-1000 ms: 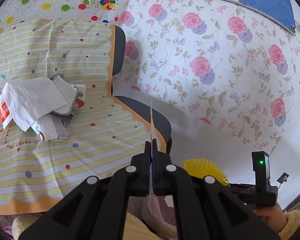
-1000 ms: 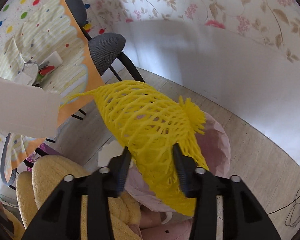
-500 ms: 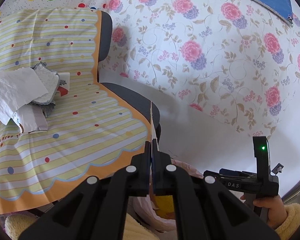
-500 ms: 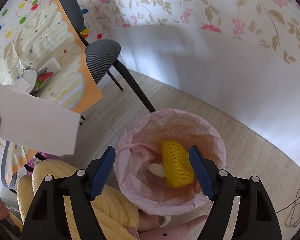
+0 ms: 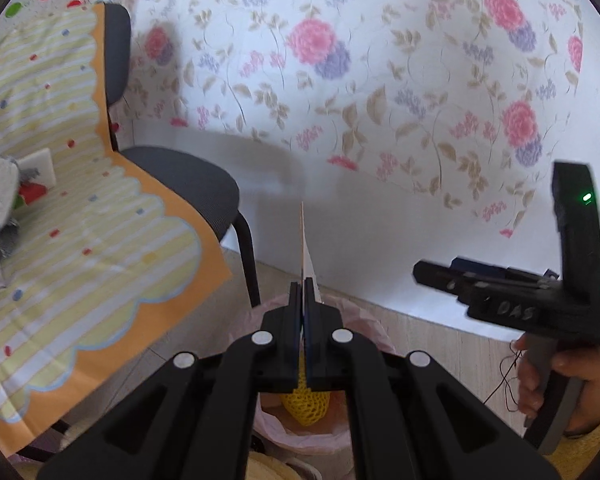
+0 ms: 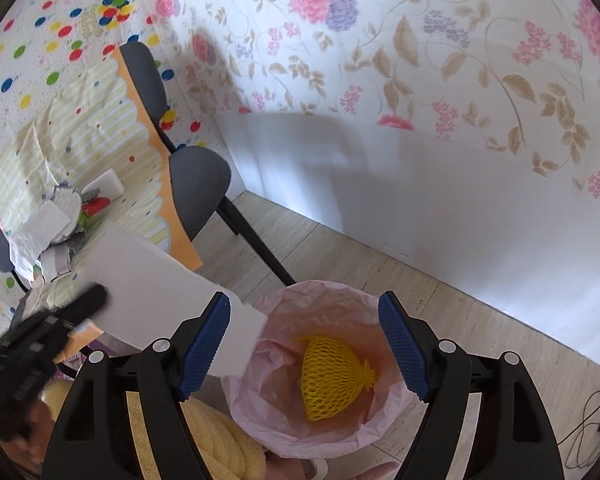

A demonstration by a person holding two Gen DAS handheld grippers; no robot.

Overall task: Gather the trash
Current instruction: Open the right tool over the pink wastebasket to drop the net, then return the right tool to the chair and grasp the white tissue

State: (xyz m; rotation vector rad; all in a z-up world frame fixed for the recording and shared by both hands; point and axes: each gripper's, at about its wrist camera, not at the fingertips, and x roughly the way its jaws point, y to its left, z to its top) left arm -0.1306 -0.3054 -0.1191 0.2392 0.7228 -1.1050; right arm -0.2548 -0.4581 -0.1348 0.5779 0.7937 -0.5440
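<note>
- Right now the left gripper (image 5: pixel 302 292) is clenched on a flat white card (image 6: pixel 156 280), seen edge-on in the left wrist view, rising straight up from the tips at frame centre.
- The pink-lined bin (image 6: pixel 284 420) sits directly below and just ahead of that gripper; the card's far corner already overlaps the bin rim, centre-left of the right wrist frame.
- The card's long axis runs from lower left toward the bin mouth.
- The right gripper (image 6: pixel 306 346) is spread wide, holding nothing, above the bin.
- Yellow foam net (image 6: pixel 334 378) lies inside the bin, lower centre.
- More trash (image 6: pixel 56 216), crumpled paper and wrappers, sits on the striped tablecloth (image 5: pixel 80 216) at frame left.
- The left is nearer for the drop, I'd judge.
</note>
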